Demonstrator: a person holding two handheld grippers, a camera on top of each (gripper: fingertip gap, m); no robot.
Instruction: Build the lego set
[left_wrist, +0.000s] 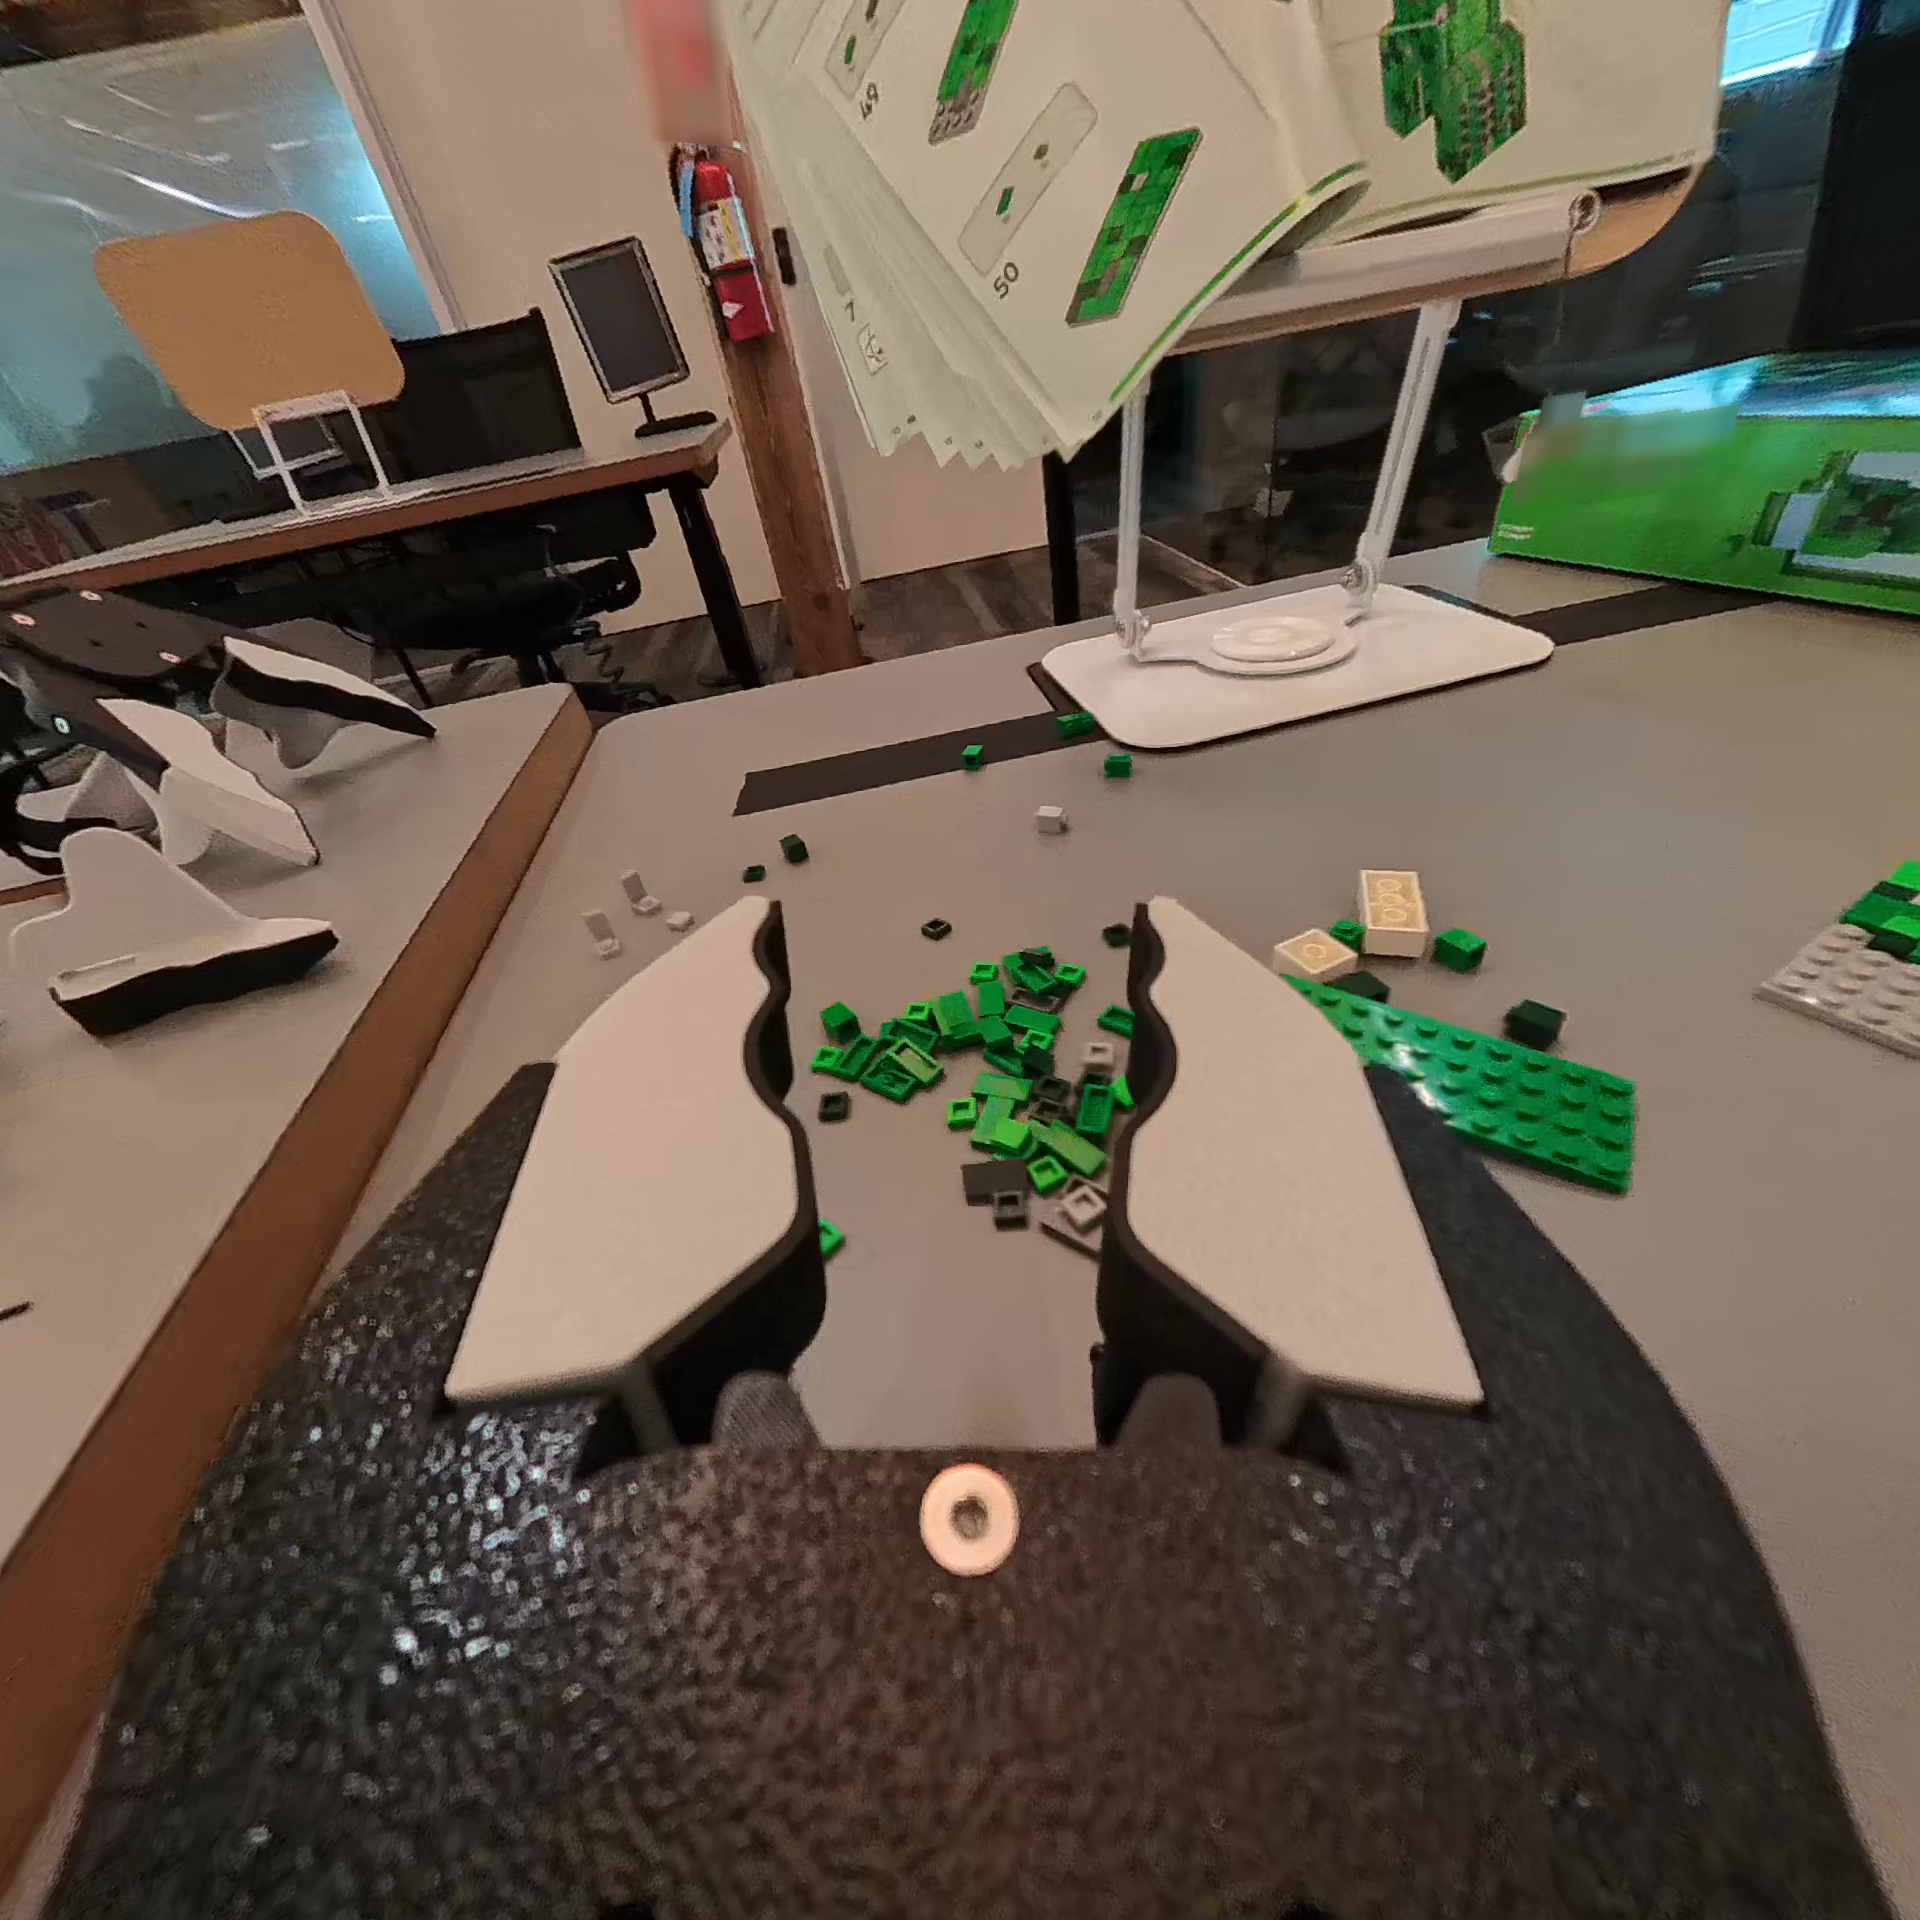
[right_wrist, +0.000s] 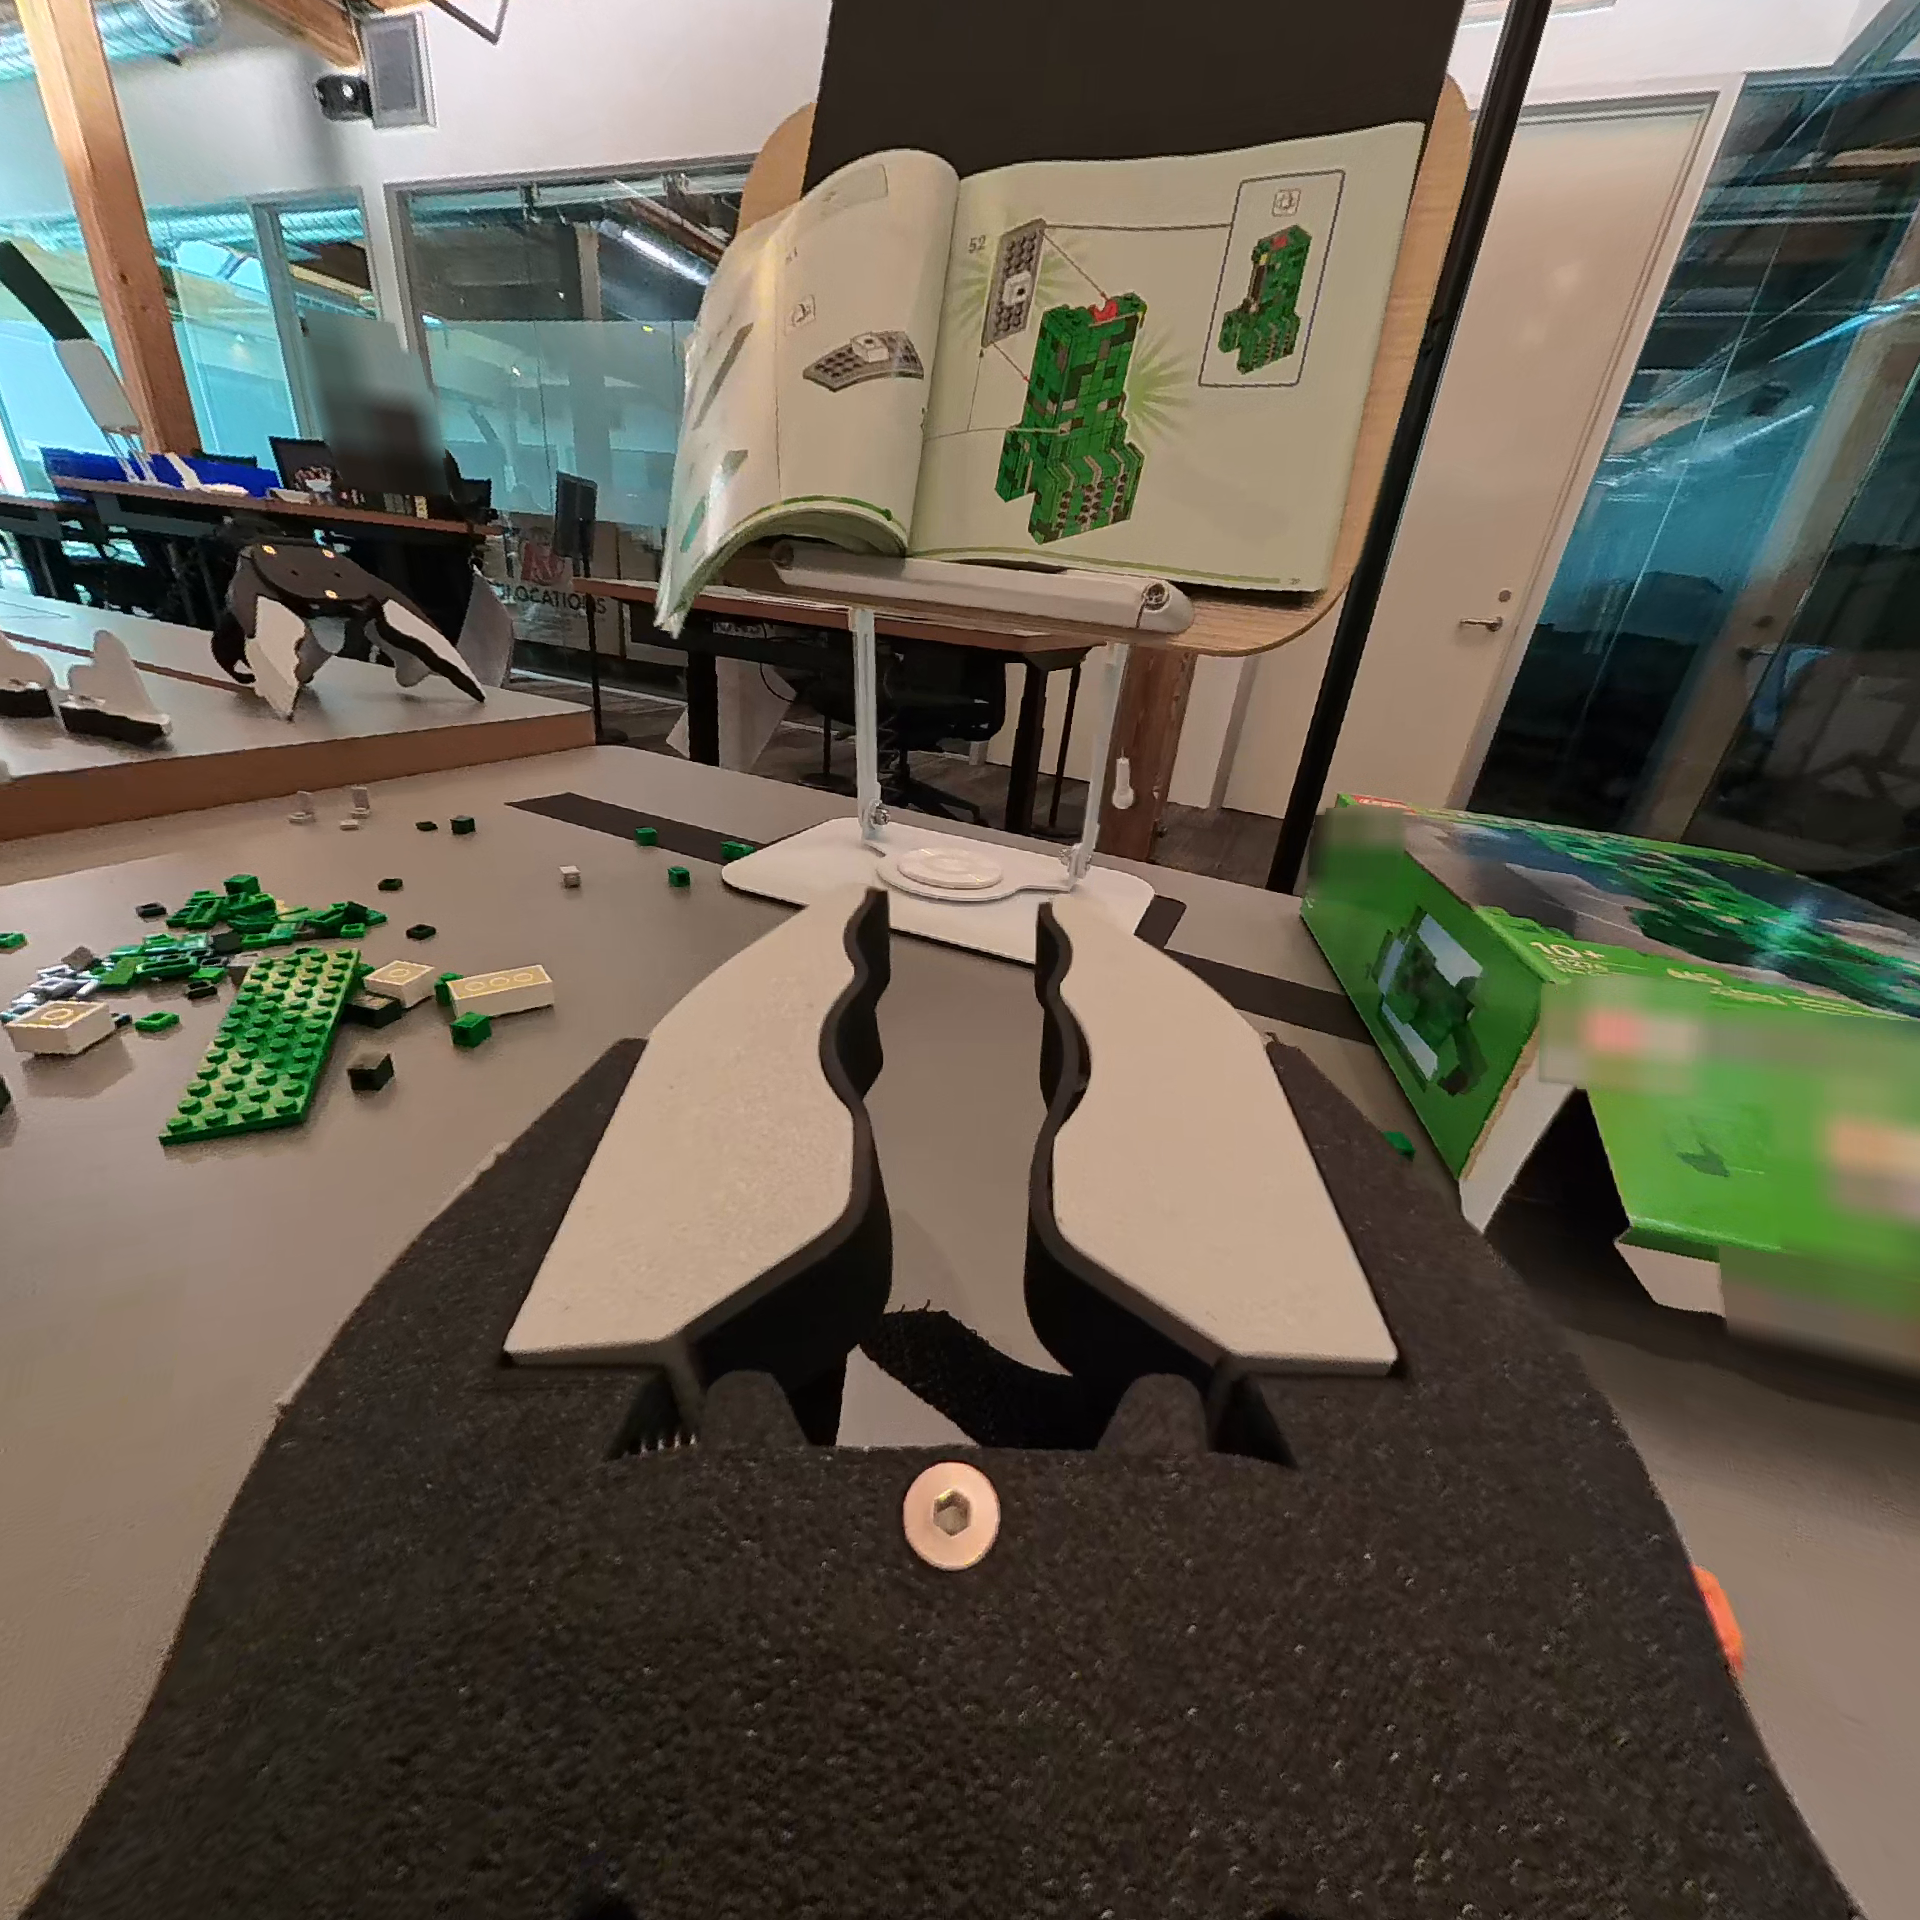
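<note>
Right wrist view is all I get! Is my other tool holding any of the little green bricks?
Observer: No. The left tool is open, empty, over the pile of small green pieces.
Operator: What's hiding past the pile?
Observer: A lone small black piece lies on the grey table, between the tool's tips.
Operator: Anything on the table I can't see?
Observer: A grey studded plate with green pieces on it, at that view's right edge.
</note>
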